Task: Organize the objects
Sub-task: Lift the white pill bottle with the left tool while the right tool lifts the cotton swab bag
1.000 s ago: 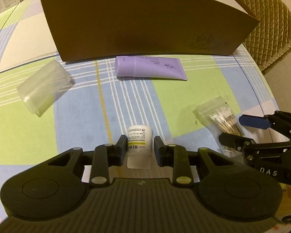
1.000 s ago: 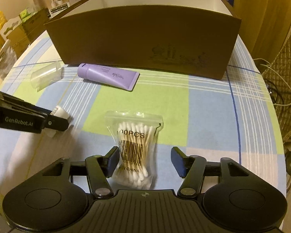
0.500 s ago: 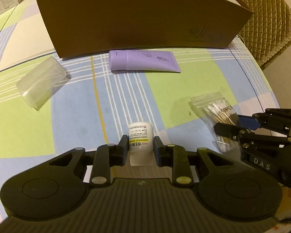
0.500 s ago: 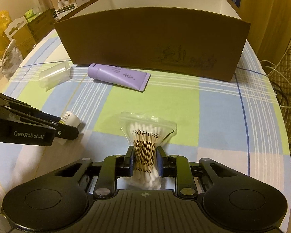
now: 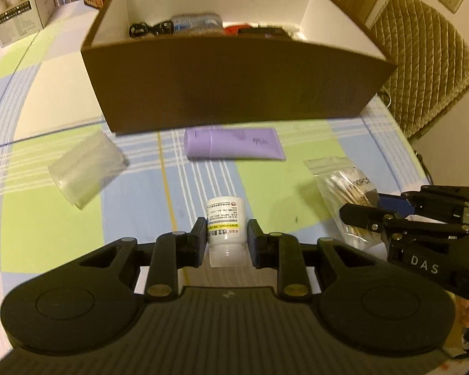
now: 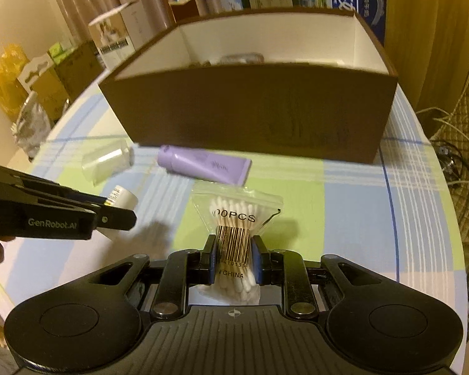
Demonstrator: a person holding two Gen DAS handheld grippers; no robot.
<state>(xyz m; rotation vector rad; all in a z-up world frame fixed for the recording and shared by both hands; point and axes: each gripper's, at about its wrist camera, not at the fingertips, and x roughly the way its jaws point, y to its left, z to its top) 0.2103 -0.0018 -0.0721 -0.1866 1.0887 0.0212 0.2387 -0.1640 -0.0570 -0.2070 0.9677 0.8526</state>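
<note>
My left gripper [image 5: 226, 234] is shut on a small white bottle [image 5: 225, 218] with a printed label, held above the checked tablecloth. The bottle [image 6: 122, 198] and the left gripper [image 6: 117, 217] also show at the left of the right wrist view. My right gripper [image 6: 234, 250] is shut on a clear bag of cotton swabs [image 6: 234, 215], pinched at its barcode and lifted off the cloth. That bag [image 5: 344, 184] and the right gripper [image 5: 369, 211] appear at the right of the left wrist view. Ahead stands a brown box [image 5: 234, 87] with white inner walls and several items inside.
A purple tube [image 5: 231, 143] lies on the cloth just before the box [image 6: 250, 109]. A clear plastic case [image 5: 84, 164] lies to the left. A padded chair [image 5: 422, 72] stands at the right, cartons [image 6: 109, 40] and cables [image 6: 453, 162] around the table.
The right jaws have closed on the swab bag. Both grippers have risen with what they hold, and the inside of the box has come into sight.
</note>
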